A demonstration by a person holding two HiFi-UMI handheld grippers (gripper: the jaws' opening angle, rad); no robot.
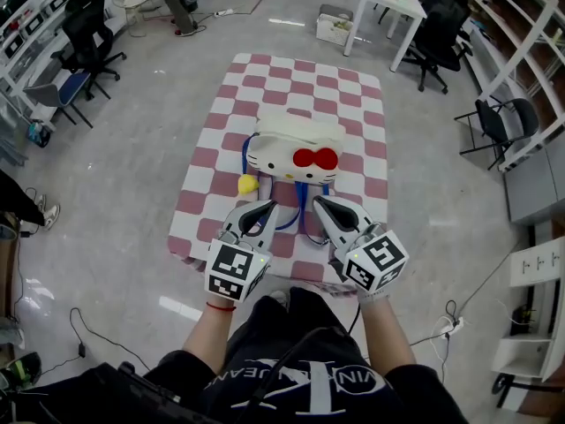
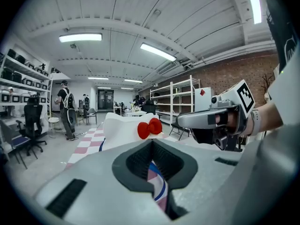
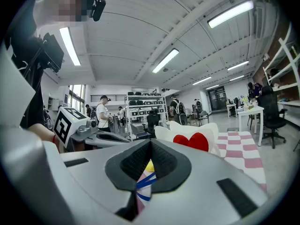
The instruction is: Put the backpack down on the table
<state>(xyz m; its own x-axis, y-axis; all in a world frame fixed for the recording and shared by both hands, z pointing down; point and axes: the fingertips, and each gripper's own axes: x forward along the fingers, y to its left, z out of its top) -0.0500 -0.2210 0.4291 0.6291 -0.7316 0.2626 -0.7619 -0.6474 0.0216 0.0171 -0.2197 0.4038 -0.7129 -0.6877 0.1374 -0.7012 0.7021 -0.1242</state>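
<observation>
Low in the head view's centre, the left gripper (image 1: 263, 208) and right gripper (image 1: 321, 203) hover side by side over the near edge of the checked counter (image 1: 191, 230), each with its jaws closed together and nothing evidently clamped. Just beyond their tips trail the blue straps (image 1: 301, 193) of the white backpack (image 1: 291, 148), which lies flat mid-frame on the counter. The set-down looks done, with only drawing the grippers clear seemingly left

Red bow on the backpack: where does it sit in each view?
Head view: red bow at picture centre, on the white backpack.
Left gripper view: red bow at centre, just above the jaws.
Right gripper view: red bow right of centre, above the jaws.
Shared landmark: checked cloth under the backpack.
</observation>
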